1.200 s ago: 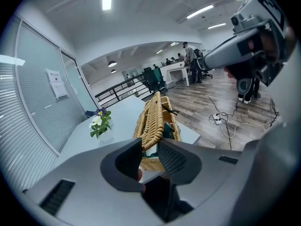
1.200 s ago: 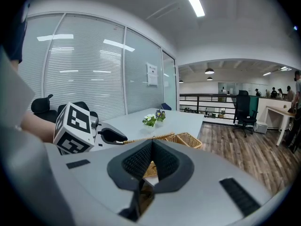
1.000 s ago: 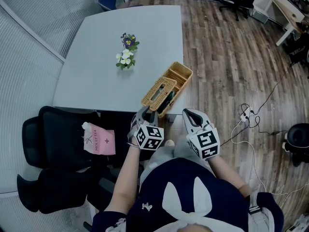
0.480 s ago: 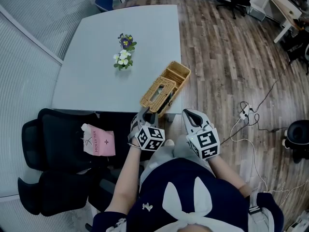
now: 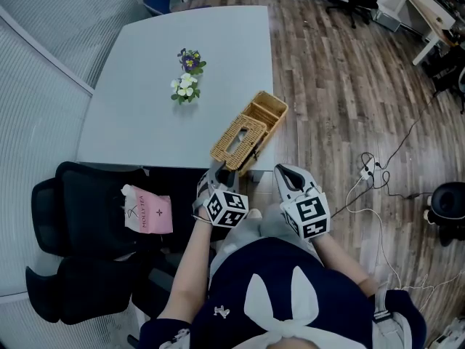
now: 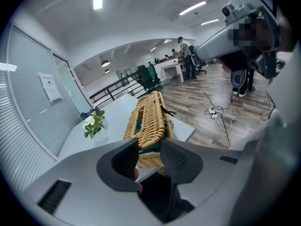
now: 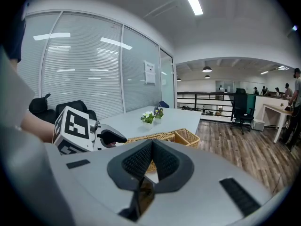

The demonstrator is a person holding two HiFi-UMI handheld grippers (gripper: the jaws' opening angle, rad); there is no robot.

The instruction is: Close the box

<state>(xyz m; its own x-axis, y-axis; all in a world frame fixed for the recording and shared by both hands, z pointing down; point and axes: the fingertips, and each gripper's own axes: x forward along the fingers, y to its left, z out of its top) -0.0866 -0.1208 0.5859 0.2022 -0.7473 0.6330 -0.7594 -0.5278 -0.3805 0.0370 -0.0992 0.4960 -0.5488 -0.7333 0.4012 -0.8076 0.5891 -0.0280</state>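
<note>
Altogether one wicker box (image 5: 267, 113), one small posy of flowers (image 5: 186, 84) and two grippers show. The left gripper (image 6: 149, 147) has just been spreading its jaws, which are loose now with the near end of the box's lid (image 5: 234, 141) in the gap, while the right gripper (image 7: 150, 147) is clenched on nothing. Tan, woven and oblong, the box sits at the near right edge of the grey table (image 5: 138, 126), just ahead of both grippers, its slotted lid tilted over the near half and the far compartments uncovered.

The table (image 5: 138, 122) is bare left of the box (image 5: 241, 139), so there is lots of room to pass there. The flowers (image 5: 186, 80) stand far back, and a chair (image 5: 83, 195) blocks the near left.
</note>
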